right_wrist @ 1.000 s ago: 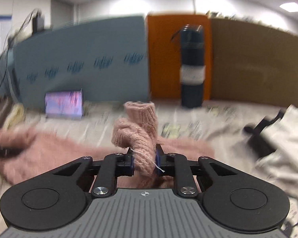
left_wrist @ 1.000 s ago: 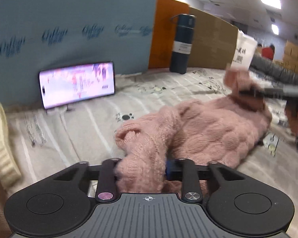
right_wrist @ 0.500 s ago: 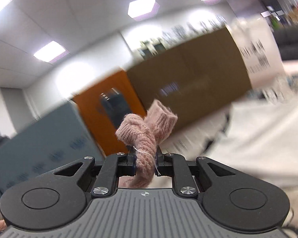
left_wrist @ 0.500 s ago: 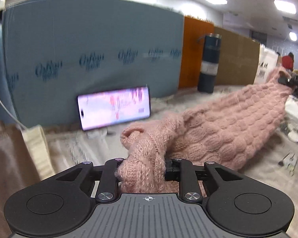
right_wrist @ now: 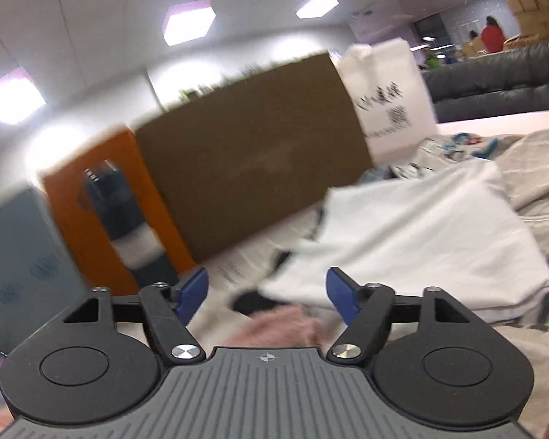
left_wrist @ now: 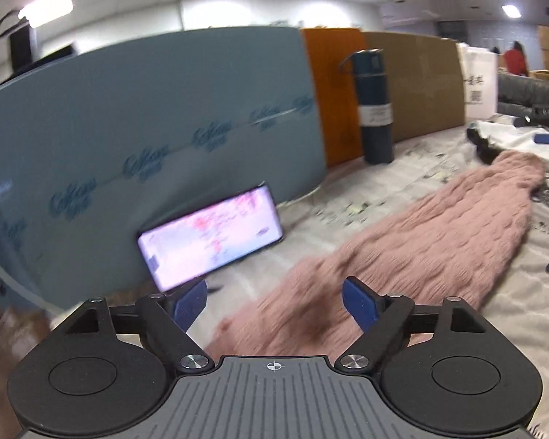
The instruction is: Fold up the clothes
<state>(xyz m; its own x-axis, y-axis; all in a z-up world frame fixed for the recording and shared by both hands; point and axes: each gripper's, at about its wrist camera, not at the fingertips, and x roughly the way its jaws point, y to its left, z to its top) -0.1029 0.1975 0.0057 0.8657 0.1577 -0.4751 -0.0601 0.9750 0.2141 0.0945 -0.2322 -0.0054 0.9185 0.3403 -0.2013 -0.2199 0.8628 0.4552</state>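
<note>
A pink knitted sweater [left_wrist: 413, 252] lies stretched out on the patterned sheet [left_wrist: 508, 303], running from just under my left gripper to the far right. My left gripper [left_wrist: 274, 301] is open and empty, its blue pads above the sweater's near end. My right gripper [right_wrist: 267, 294] is open and empty; a bit of the pink sweater [right_wrist: 278, 329] shows just below and between its fingers. A folded white garment [right_wrist: 421, 234] lies ahead of the right gripper.
A lit phone [left_wrist: 208, 237] leans on a blue board [left_wrist: 146, 128]. A dark blue flask [left_wrist: 373, 106] stands by orange and brown boards [left_wrist: 417, 84]. A white paper bag [right_wrist: 388, 98] stands at the back. White clothes [left_wrist: 512, 135] lie beyond the sweater.
Both grippers have opened and let go of the pink sweater, which has dropped flat and stretched out on the sheet. Both cameras have tilted.
</note>
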